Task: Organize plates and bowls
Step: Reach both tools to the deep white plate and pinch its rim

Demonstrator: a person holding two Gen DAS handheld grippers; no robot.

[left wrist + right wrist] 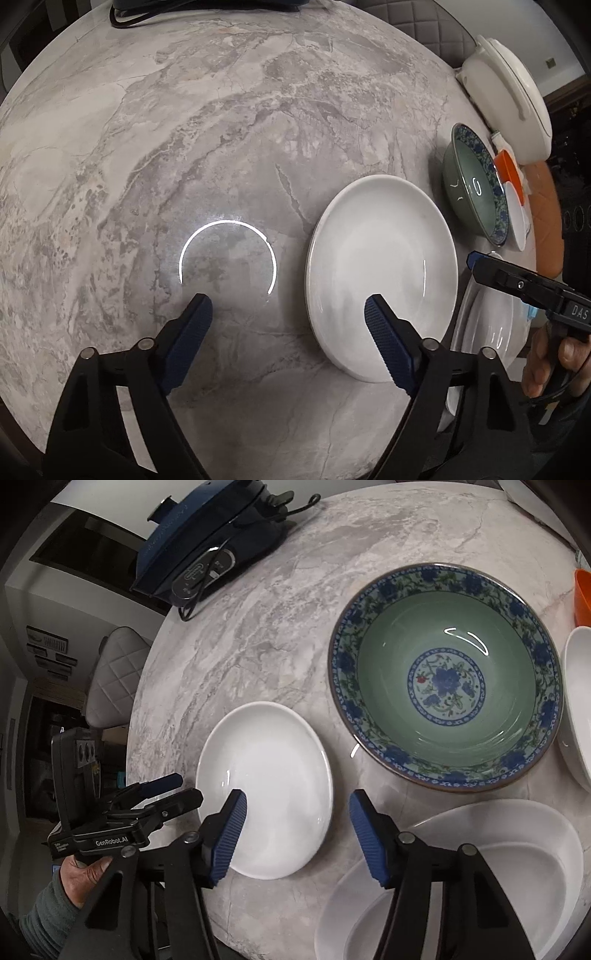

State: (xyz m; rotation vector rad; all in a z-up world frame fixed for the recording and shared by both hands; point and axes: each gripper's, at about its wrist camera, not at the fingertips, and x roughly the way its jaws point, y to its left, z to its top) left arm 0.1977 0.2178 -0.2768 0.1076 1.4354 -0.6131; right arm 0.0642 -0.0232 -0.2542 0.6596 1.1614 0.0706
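Left wrist view: we look steeply down on the marble table [184, 147]. Our left gripper [288, 314] has its jaws apart, gripping nothing; one pad hangs over bare stone, the other over the near rim of the small white plate [380, 273].
Beyond the plate: the green bowl [471, 184] stands near the table's right edge, with an orange cup [511, 168] and a white lidded pot [506, 99] behind it.
Right gripper, seen from the left: it [476, 264] reaches in from the right, above another white dish [487, 325]; from here we cannot tell its jaw state.

Right wrist view: our right gripper [297, 830] has its jaws parted and empty; the far-side pad sits over the small white plate [266, 786], the other past its rim, so the rim lies between them, not pinched.
Neighbours: green bowl [447, 679] just beside the plate; oval white dish [480, 849] under the near finger; dark blue appliance [207, 546] well away.

Risk: both grippers crowd one plate; we judge they could collide.
Risk: a glazed, shallow rim may slip from the pads, or the plate may skid into the bowl.
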